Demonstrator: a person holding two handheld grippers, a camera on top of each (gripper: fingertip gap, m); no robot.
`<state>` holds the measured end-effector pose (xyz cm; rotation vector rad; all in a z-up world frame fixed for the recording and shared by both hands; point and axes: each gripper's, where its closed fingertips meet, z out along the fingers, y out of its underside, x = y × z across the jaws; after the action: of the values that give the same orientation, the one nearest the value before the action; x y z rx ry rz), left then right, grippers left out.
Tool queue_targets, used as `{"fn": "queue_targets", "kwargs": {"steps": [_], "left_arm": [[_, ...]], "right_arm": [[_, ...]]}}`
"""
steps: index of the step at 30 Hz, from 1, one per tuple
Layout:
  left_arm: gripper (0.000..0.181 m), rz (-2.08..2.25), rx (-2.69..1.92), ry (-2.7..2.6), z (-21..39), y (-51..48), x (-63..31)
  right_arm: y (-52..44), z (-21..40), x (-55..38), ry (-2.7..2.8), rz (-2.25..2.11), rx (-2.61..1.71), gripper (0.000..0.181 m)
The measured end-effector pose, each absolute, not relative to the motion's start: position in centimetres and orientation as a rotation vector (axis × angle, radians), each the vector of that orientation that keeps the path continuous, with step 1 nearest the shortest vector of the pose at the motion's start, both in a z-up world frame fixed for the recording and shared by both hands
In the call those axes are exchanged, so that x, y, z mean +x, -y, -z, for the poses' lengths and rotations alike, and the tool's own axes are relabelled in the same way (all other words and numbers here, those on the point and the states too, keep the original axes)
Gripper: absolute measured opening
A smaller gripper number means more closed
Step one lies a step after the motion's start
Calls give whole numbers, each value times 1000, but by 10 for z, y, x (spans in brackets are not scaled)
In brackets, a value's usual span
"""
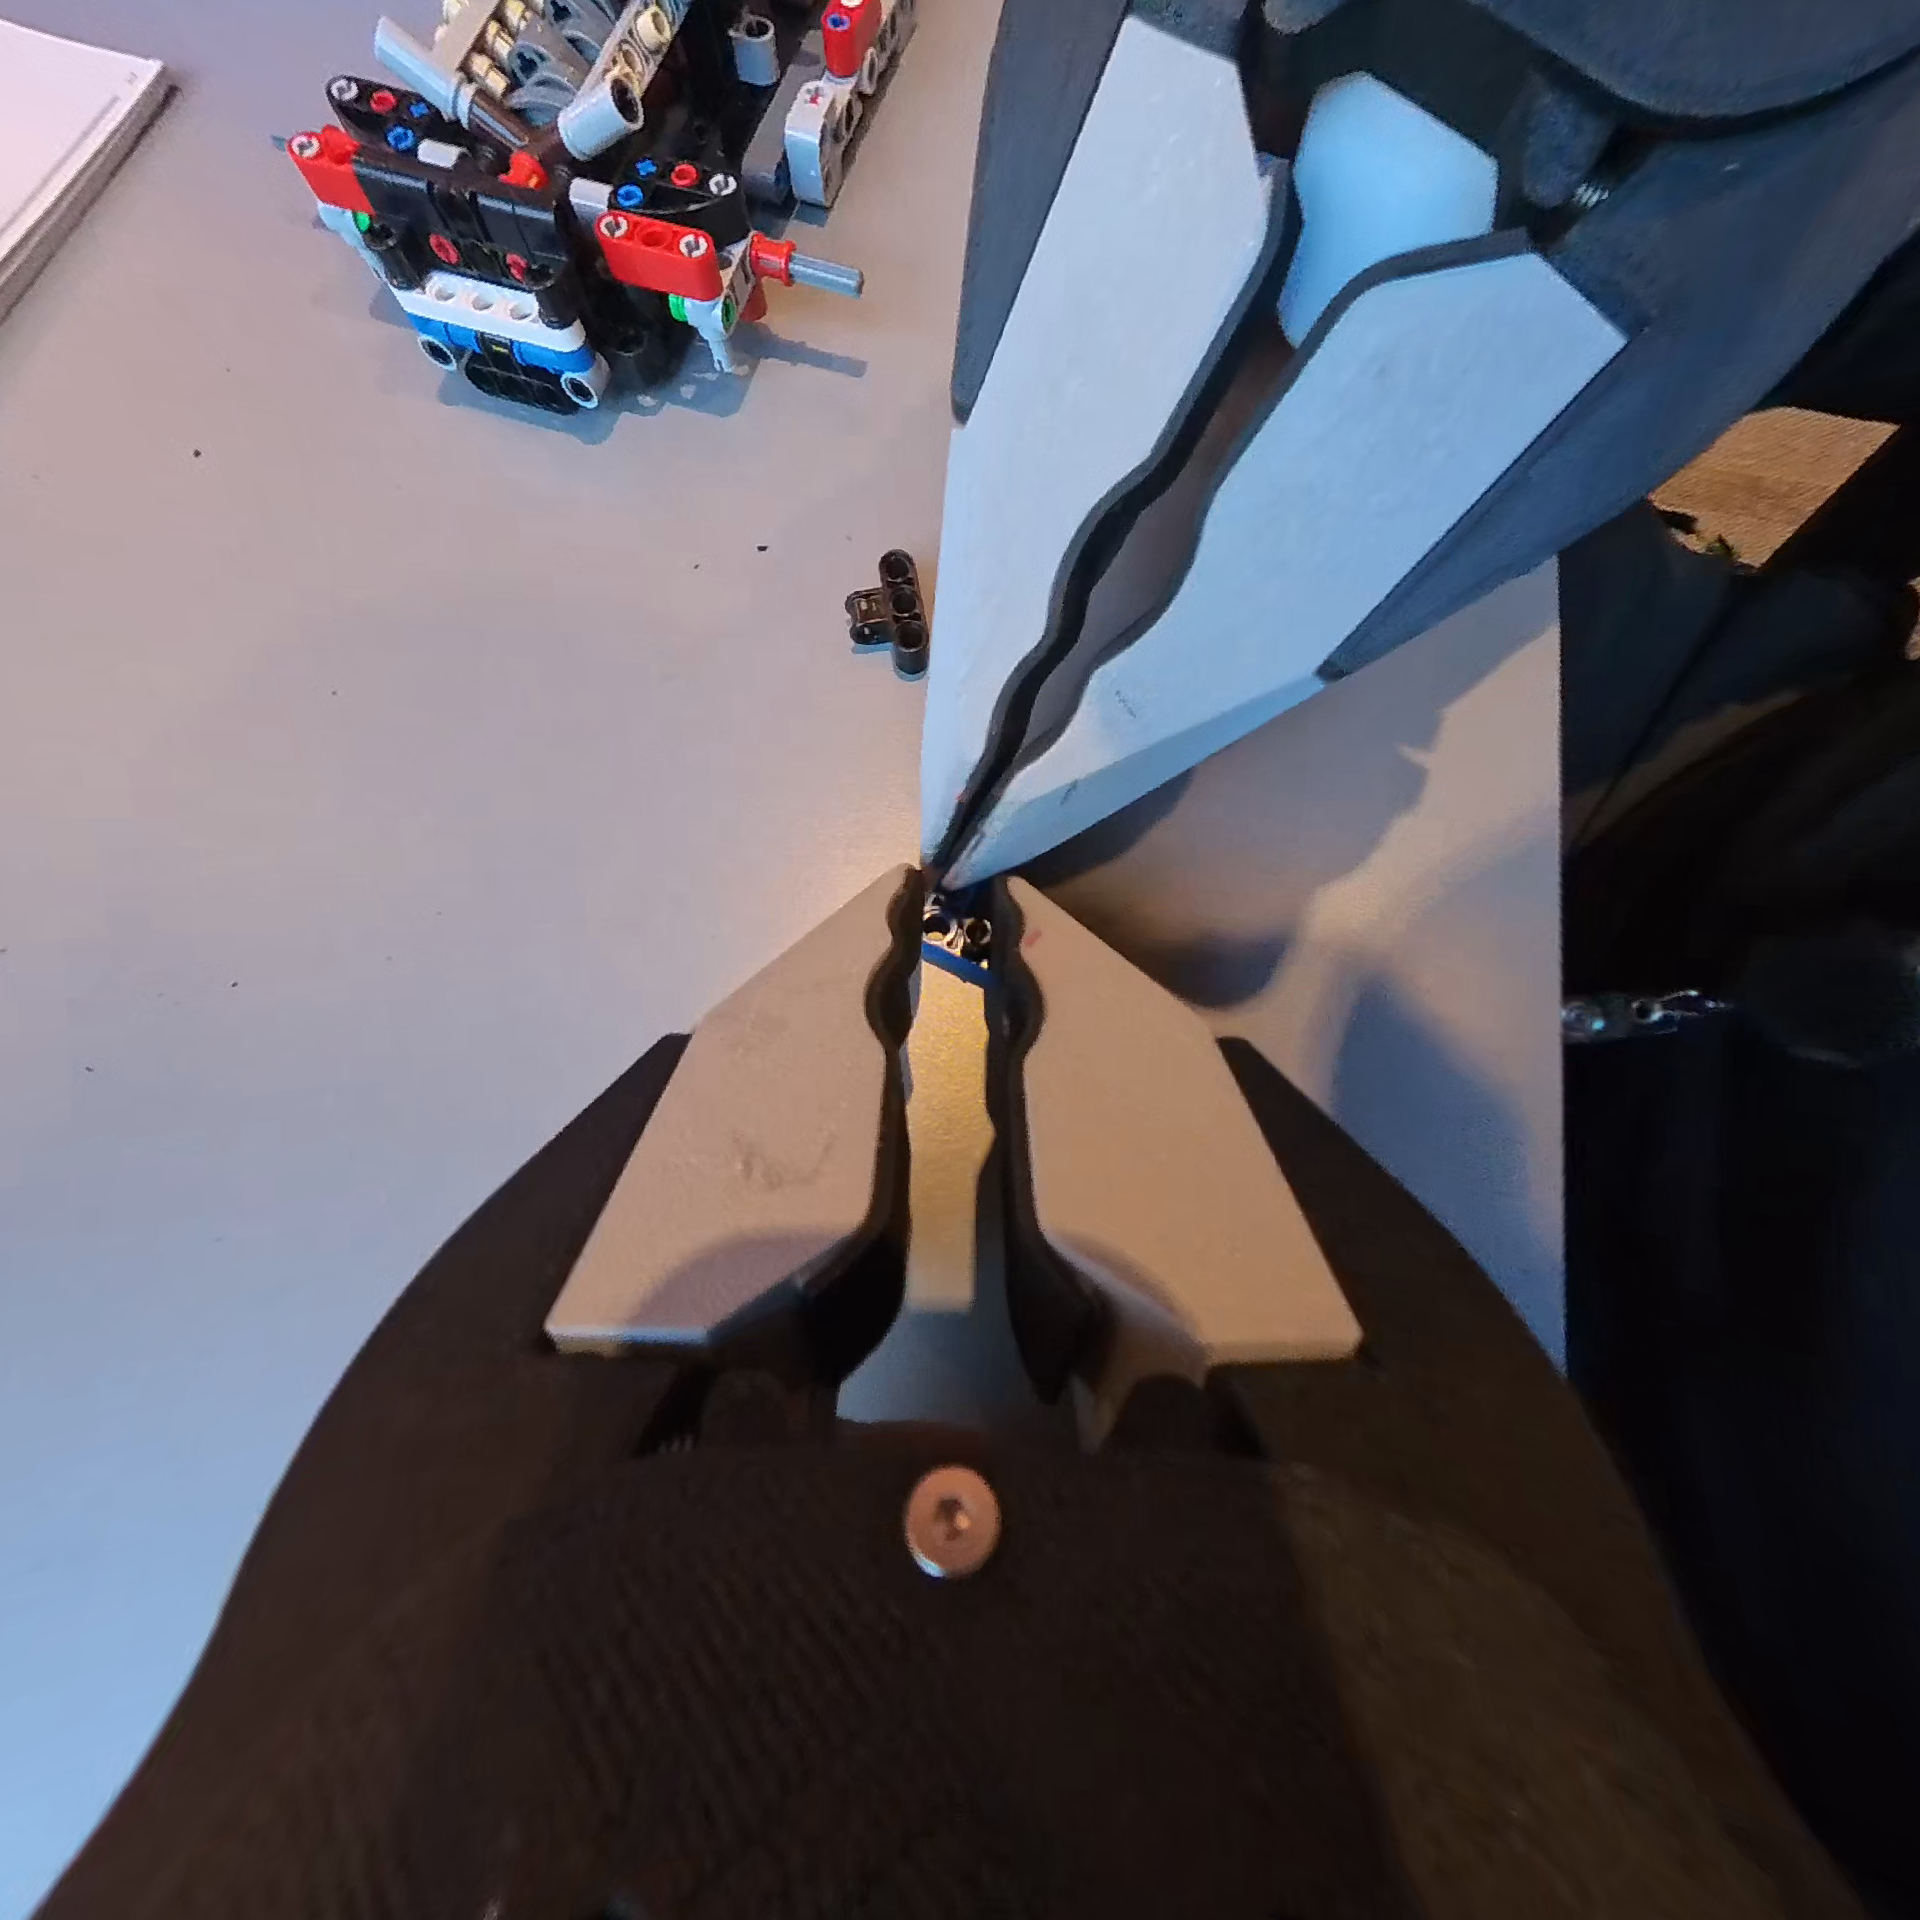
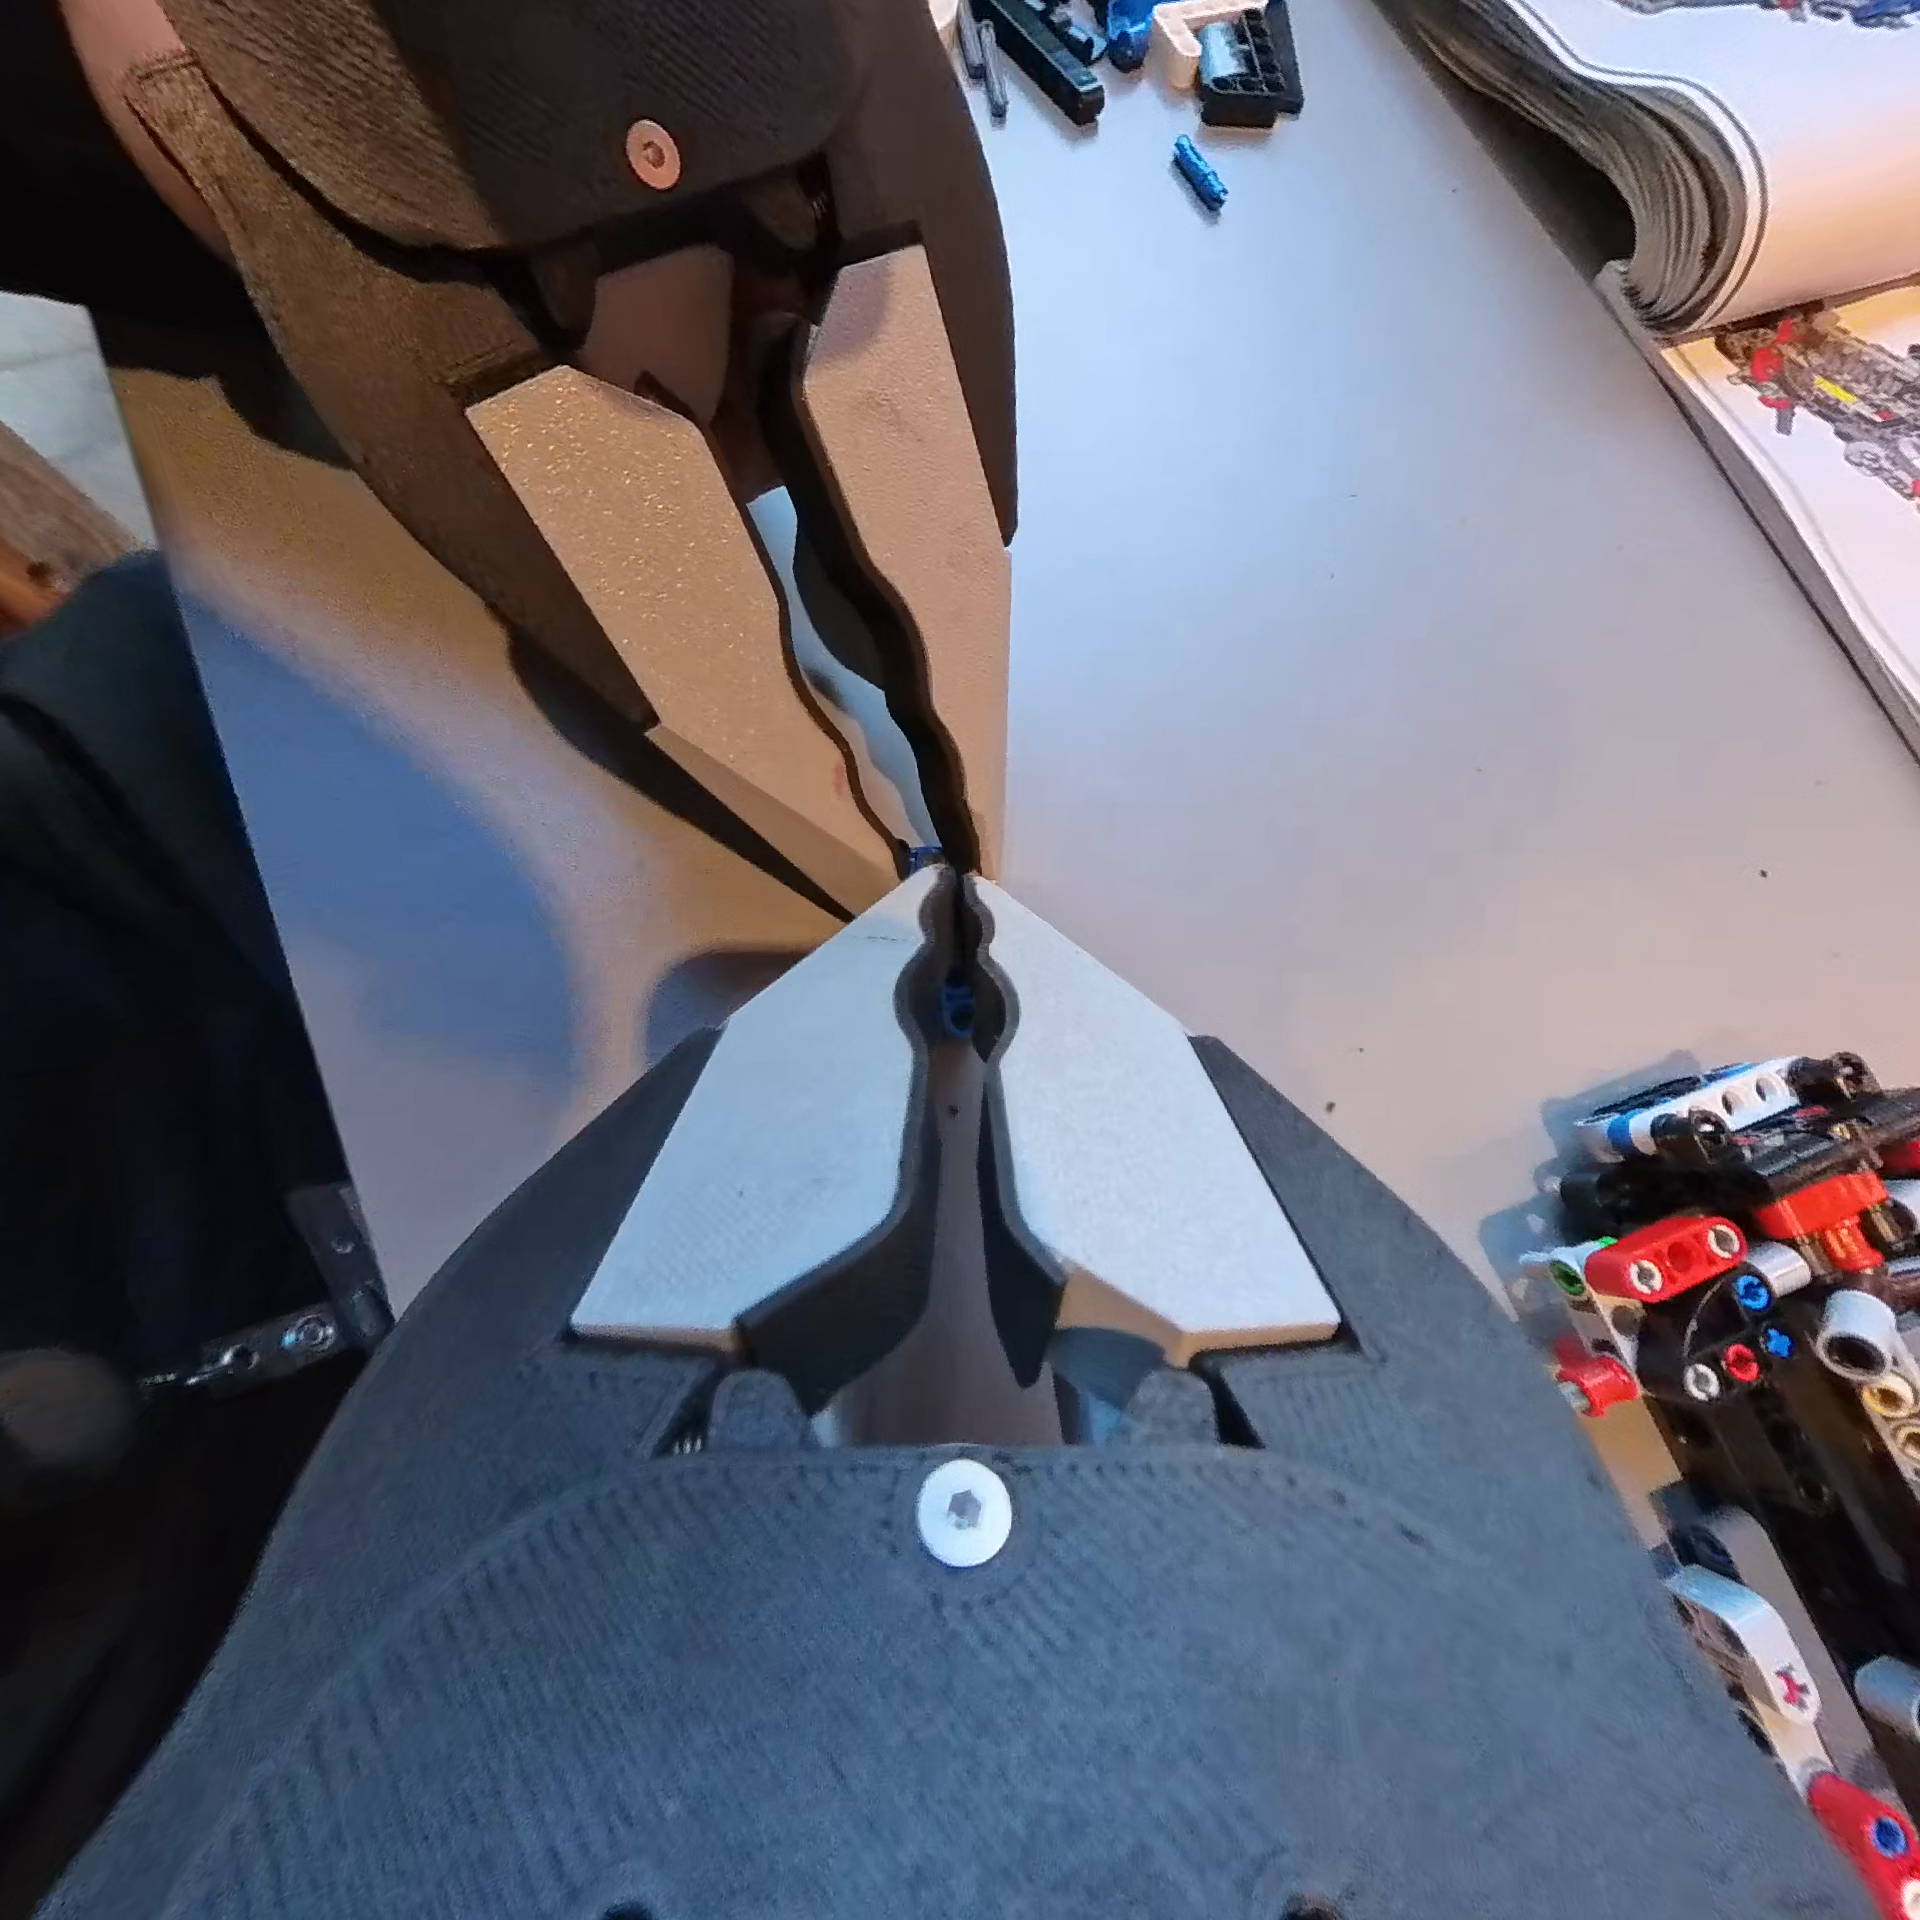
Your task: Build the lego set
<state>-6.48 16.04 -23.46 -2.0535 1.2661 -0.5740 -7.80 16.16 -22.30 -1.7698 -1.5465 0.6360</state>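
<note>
- Small black Technic connector [image 1: 956,923] pinched at the tips of the left gripper [image 1: 958,914], above the grey table [image 1: 416,831] near its near edge; holes facing up toward the camera; long axis too hidden to tell.
- Blue pin [image 2: 954,1010] clamped between the tips of the right gripper [image 2: 958,894], long axis running along the fingers, pointing forward at the connector.
- Both grippers met tip to tip, closed on their parts; left one narrowly parted around the connector, right one nearly together around the pin.
- Loose black T-shaped beam [image 1: 894,611] flat on the table just beyond the meeting point, beside the right gripper's finger.
- Partly built model [image 1: 561,208] in black, red, white and blue farther back, well apart, grey axle sticking out sideways.
- Open instruction booklet [image 2: 1766,187] toward the far edge, loose blue pin [image 2: 1200,171] and dark parts [image 2: 1143,52] nearby.
</note>
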Motion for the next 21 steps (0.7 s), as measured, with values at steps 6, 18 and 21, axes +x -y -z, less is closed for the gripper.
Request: {"fn": "queue_targets", "kwargs": {"steps": [6,18,21], "left_arm": [[10,642,-2035,-1326,235,-156,-66],[10,634,-1999,-1377,234,-150,-65],[10,585,-2007,-1340,234,-151,-65]], "right_arm": [[-157,224,-81,1697,-709,-1681,0],[-149,223,-79,1993,-781,-1472,0],[-155,215,-66,1811,-758,-1539,0]]}}
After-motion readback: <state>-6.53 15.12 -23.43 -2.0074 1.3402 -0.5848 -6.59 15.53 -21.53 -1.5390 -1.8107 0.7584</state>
